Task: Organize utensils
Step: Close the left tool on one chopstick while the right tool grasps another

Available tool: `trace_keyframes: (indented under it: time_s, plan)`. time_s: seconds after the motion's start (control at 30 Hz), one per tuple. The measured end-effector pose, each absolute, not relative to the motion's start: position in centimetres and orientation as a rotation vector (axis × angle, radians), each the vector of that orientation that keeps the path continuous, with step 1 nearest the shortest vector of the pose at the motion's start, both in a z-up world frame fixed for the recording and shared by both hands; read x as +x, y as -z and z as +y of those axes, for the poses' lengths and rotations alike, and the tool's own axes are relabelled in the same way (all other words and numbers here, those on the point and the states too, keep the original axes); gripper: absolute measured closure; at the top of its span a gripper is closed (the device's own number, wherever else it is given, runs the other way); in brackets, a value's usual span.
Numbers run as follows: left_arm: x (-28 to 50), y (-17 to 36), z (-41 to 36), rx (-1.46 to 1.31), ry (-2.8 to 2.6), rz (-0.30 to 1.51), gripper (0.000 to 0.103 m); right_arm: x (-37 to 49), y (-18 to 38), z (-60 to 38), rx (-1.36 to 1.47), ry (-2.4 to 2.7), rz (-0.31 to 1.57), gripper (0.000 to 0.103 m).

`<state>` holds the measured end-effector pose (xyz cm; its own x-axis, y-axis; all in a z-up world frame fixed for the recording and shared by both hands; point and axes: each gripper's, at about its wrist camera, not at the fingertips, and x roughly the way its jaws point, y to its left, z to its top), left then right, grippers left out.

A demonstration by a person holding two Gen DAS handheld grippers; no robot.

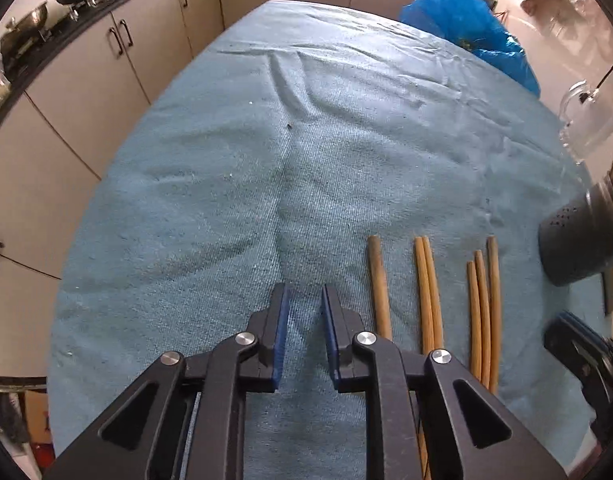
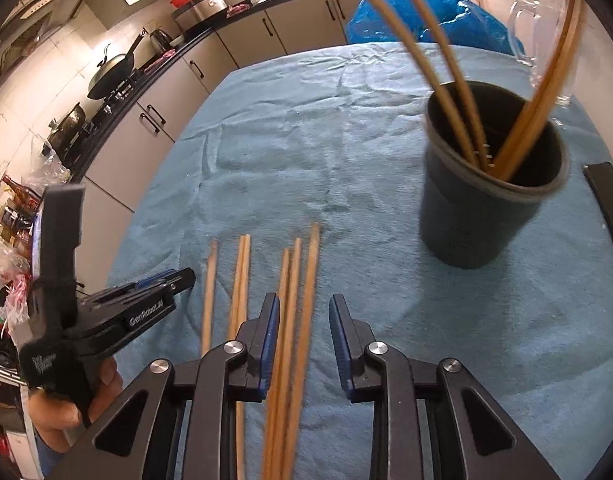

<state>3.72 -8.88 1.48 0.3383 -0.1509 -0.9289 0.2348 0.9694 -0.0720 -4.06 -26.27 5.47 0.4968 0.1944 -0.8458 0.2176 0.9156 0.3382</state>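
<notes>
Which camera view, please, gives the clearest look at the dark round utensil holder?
The right wrist view: the dark round utensil holder shows whole, open mouth included. The left wrist view catches only part of its side at the right edge.

Six wooden chopsticks flat, roughly parallel on cloth; four more upright in dark cup.

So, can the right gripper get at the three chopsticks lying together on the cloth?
Probably yes. The right gripper hangs open just above the three chopsticks, which lie partly between its jaws. Nothing covers them; the dark cup stands off to the side.
</notes>
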Motion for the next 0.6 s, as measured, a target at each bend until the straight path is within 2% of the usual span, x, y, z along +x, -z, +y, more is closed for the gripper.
trace_keyframes:
  time_s: [0.23,0.6]
  plan:
    - [4.0,-1.8,-7.0,-0.055,0.338,1.248,0.086,-1.1,-4.3,-25.7,0.417,0.037,1.103,0.078]
    - [4.2,-2.4,-8.4,-0.076,0.388,1.244,0.086,0.7,-2.9,-25.2,0.392,0.076,1.137,0.082]
